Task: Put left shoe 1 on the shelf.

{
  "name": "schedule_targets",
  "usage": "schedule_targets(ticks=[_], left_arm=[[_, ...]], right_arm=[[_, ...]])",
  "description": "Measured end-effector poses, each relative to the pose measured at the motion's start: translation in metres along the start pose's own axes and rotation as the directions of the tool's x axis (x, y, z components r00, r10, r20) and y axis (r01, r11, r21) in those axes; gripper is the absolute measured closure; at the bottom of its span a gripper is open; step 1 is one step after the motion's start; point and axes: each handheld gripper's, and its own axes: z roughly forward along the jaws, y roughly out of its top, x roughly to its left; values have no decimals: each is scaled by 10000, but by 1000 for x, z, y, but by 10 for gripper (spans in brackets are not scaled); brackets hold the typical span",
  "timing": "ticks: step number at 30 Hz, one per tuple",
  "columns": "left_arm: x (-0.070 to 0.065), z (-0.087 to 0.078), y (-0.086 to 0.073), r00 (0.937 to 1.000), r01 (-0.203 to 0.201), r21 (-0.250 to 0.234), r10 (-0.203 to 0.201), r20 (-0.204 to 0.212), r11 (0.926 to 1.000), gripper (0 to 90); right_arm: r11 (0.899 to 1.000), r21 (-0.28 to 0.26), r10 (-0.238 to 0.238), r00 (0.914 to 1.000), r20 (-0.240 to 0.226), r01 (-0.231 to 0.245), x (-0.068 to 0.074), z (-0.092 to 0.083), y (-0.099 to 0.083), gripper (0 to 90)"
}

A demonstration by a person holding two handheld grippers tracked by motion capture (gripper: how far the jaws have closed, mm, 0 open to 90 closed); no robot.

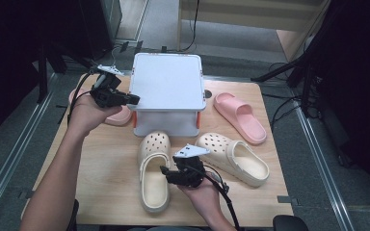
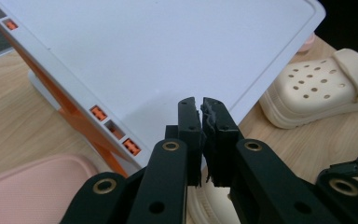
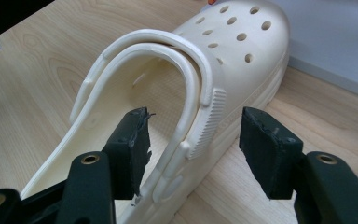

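While the left gripper (image 1: 125, 98) sits with jaws nearly shut at the edge of the white plastic lid (image 1: 166, 82), seemingly pinching it, a thin hold could let the lid drop back onto the white orange-latched box (image 1: 166, 122), contents hidden. Right gripper (image 3: 193, 154), jaws wide and gripping nothing, straddles the cream foam clog's (image 3: 177, 98) side wall; an off-centre closure could push the clog away.

The white plastic lidded storage box (image 1: 166, 94) blocks the middle rear of the light wooden table (image 1: 108, 178), two cream perforated foam clogs (image 1: 155, 168) (image 1: 233, 159) crowd the space before it, and pink slides (image 1: 241, 117) (image 1: 119, 115) flank it, leaving bare wood along the front-left and right edges.
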Motion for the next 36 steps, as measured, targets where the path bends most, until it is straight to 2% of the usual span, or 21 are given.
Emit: schedule_targets(ticks=[5,9,12,13,18,23,24,27,32,36], left_arm=[[0,4,-2,9997,-241,151,241,-31,9996,865],[1,4,-3,9997,-217,37,217,61,9998,866],[1,4,-4,9997,-218,4,218,71,9998,866],[1,4,-4,9998,-183,-14,183,52,9998,865],[-1,4,-5,9998,-217,-30,217,-13,9998,865],[0,4,-5,9998,-223,-49,223,-9,9997,865],[0,4,-5,9998,-217,-62,217,-15,9997,864],[-1,4,-5,9998,-205,-79,205,-27,9998,863],[0,4,-5,9999,-167,-116,167,41,9998,865],[3,5,-9,9996,164,-402,-154,251,9991,865]], right_arm=[[9994,27,339,9994,70,-340,0,13,-1,434],[9992,169,356,9992,171,-359,0,23,-1,447],[9991,246,327,9986,414,-337,-1,29,-1,474],[9986,275,434,9983,401,-445,-2,29,-1,482],[9983,368,445,9981,428,-461,-4,28,1,561],[9976,464,497,9984,282,-510,-7,28,5,721],[9979,461,434,9984,370,-451,-8,27,7,753],[9982,560,182,9991,379,-204,-10,28,12,773],[9985,527,112,9994,315,-129,-10,26,23,777],[9995,320,33,9995,321,-43,-13,21,36,779]])
